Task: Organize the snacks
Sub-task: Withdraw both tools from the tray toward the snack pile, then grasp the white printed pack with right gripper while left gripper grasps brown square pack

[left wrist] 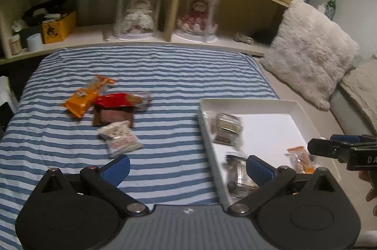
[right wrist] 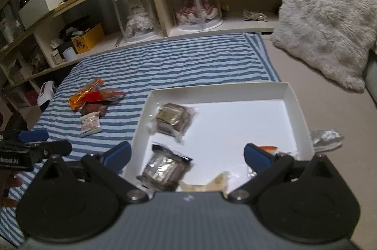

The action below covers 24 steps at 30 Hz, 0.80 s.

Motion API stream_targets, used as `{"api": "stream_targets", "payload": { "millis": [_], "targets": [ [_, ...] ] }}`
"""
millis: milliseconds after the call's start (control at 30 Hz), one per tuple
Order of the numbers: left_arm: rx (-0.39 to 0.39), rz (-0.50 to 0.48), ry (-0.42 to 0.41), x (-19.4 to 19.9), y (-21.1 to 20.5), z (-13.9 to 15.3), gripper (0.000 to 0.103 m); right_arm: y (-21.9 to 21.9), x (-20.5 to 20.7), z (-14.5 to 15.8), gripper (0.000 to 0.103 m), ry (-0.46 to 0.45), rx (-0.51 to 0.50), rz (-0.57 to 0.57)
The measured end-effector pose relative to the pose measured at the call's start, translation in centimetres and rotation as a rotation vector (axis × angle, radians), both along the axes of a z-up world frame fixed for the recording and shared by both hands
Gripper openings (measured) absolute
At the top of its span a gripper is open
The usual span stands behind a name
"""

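A white box (left wrist: 304,119) (right wrist: 299,113) lies on the bed at the right. Inside it are two dark clear-wrapped snack packs (right wrist: 173,119) (right wrist: 165,168), an orange-wrapped snack (left wrist: 301,158) and a pale one (right wrist: 219,181). On the striped sheet (left wrist: 165,75) sit loose snacks: an orange packet (left wrist: 87,99), a red one (left wrist: 113,100), a brown one (left wrist: 113,116) and a white one (left wrist: 120,139). My left gripper (left wrist: 188,170) hovers open over the box's left edge, holding nothing. My right gripper (right wrist: 187,157) is open above the box, empty.
A headboard shelf (left wrist: 132,40) with two dolls in clear cases, a yellow box and jars runs behind the bed. A fluffy white cushion (left wrist: 311,49) leans at the right. A silver packet (right wrist: 327,138) lies just outside the box's right wall.
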<state>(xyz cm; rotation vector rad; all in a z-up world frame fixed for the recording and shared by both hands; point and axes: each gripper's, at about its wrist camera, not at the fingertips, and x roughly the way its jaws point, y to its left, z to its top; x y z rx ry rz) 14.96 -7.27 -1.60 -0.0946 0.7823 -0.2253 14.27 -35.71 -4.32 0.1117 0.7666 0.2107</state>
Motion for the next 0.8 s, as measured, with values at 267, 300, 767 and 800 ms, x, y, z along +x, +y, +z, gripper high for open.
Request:
{"api": "stream_targets", "payload": {
  "millis": [267, 300, 767, 800],
  "targets": [
    [-0.008, 0.084, -0.016, 1.0, 4.6, -0.1, 0.103, 4.4, 2.1, -0.2, 0.102, -0.018, 0.012, 0.048],
    [-0.005, 0.098, -0.019, 1.2, 5.1, -0.2, 0.103, 5.0, 2.5, -0.2, 0.102, -0.019, 0.02, 0.052],
    [0.017, 0.279, -0.05, 4.8, 12.6, -1.8, 0.103, 13.0, 7.9, -2.8, 0.103, -0.014, 0.038, 0.151],
    [0.018, 0.287, -0.055, 5.2, 13.1, -1.9, 0.103, 13.5, 8.3, -3.2, 0.103, -0.012, 0.048, 0.161]
  ]
}}
